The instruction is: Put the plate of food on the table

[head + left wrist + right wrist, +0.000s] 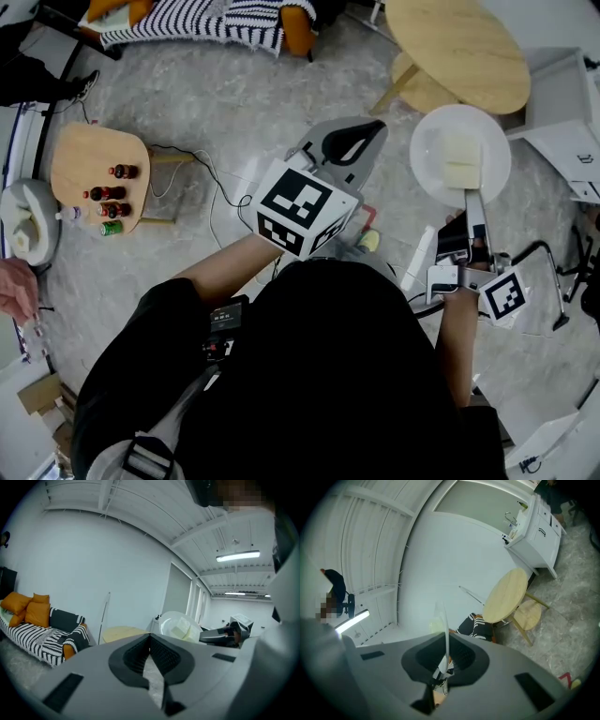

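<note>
My right gripper [474, 195] is shut on the near rim of a white plate [441, 141] that carries pale square pieces of food [459, 159]. It holds the plate in the air, short of the round wooden table [459, 52]. In the right gripper view the plate [444, 620] stands edge-on between the jaws [446, 641], and the table [506, 595] lies ahead. My left gripper [378, 126] hangs left of the plate, its jaws shut on nothing [150, 635]. From the left gripper view the plate [180, 625] and the right gripper [225, 634] show on the right.
A wooden stool [422, 89] sits under the round table. White cabinets [562, 112] stand at the right. A small side table [75, 159] with several bottles is at the left, a striped sofa [206, 19] at the back. A cable [202, 178] crosses the floor.
</note>
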The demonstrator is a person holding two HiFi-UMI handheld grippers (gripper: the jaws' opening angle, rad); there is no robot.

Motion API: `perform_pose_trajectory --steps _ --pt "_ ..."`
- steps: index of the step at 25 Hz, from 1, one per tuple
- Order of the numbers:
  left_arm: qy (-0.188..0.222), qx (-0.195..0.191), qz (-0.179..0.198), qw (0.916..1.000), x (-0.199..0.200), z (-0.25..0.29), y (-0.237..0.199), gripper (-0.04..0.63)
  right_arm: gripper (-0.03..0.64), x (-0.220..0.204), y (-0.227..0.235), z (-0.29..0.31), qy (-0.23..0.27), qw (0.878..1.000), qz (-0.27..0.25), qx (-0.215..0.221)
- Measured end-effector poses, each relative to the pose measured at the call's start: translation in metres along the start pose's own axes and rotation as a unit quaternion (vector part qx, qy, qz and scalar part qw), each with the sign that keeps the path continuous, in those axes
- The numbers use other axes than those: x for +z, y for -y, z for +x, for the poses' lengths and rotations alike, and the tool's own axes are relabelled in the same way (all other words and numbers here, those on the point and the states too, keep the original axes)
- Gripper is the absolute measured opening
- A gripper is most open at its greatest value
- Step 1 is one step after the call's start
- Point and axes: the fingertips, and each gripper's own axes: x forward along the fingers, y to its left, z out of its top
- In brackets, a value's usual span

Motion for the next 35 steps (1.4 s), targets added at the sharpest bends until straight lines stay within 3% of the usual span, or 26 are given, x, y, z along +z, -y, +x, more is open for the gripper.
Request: perform_pose_trajectory --steps 6,17,28,35 --pt "0.010 0.001 -0.008 0.9999 0.000 -0.018 -0.025 0.006 0.023 -0.018 -0.014 0.013 0.010 1.000 -0.002 -0.001" --pt "-0.002 -0.024 0.014 0.9996 0.000 0.024 -0.010 0.006 0.023 0.014 0.012 0.005 0.045 0.999 0.004 0.001" --pt "-0.037 -0.027 0.045 0.9979 0.015 0.152 -0.024 0.006 0.023 0.112 0.091 0.063 0.065 0.998 0.024 0.012" --pt "-0.064 -0.020 0.032 0.9973 0.026 0.250 -0.040 0.006 0.023 0.182 0.153 0.111 0.054 0.998 0.039 -0.007"
